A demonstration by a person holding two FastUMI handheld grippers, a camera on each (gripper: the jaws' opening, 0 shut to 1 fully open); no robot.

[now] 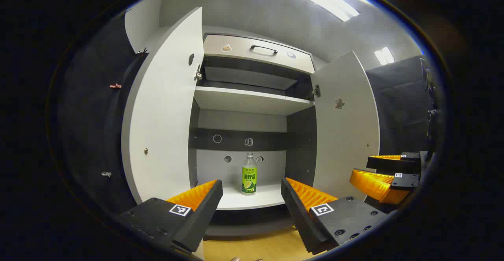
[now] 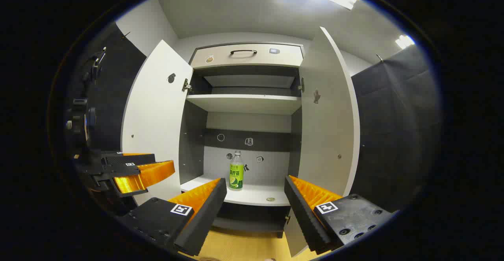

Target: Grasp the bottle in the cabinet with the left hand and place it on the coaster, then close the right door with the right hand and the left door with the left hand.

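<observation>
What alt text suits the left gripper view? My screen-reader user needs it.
A green-labelled clear plastic bottle stands upright on the bottom shelf of an open white two-door cabinet. The left hand-held gripper is open in front of it, not touching.

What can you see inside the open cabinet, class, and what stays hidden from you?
Inside the cabinet, one bottle stands upright on the lower shelf. The upper shelf's top surface is out of sight from this low angle, as is the closed drawer's inside.
</observation>
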